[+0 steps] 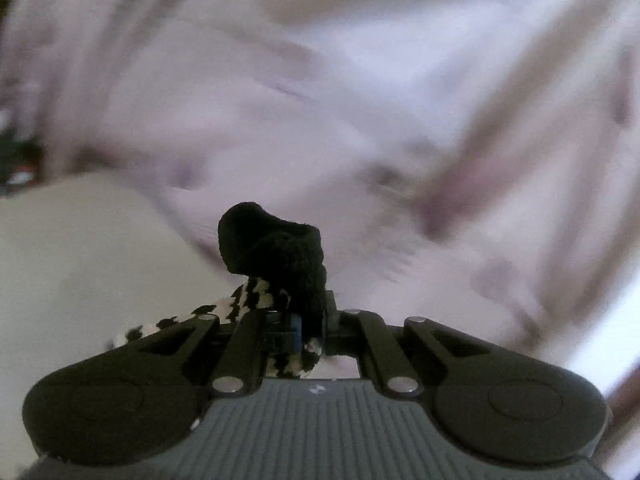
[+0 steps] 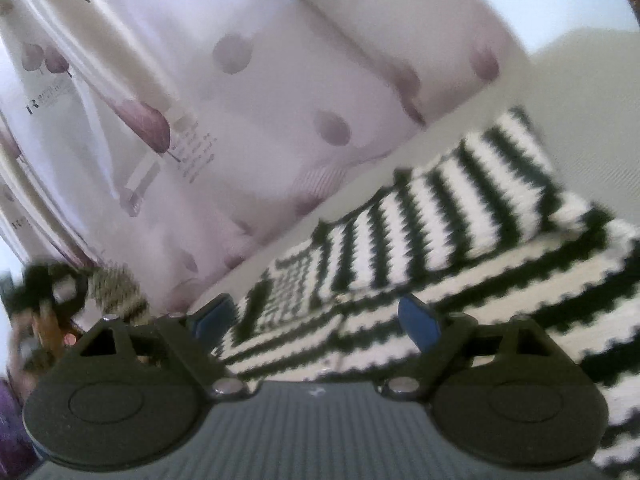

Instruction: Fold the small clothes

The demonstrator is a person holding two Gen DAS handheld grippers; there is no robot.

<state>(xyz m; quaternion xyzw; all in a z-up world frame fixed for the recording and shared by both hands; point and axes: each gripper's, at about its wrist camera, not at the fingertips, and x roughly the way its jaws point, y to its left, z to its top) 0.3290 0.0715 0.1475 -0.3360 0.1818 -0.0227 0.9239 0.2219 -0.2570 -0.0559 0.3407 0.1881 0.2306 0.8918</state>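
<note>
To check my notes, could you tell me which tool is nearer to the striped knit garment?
Left. The left tool is shut on the striped knit garment; the right tool is open, just short of its folded part.

Two claws show, one per wrist view, the left claw [image 1: 298, 320] and the right claw [image 2: 316, 320], along with one black-and-white striped knit garment [image 2: 460, 216], one black cuff [image 1: 276, 248] above the left claw, and one purple-spotted curtain [image 2: 248, 92] behind the garment.
</note>
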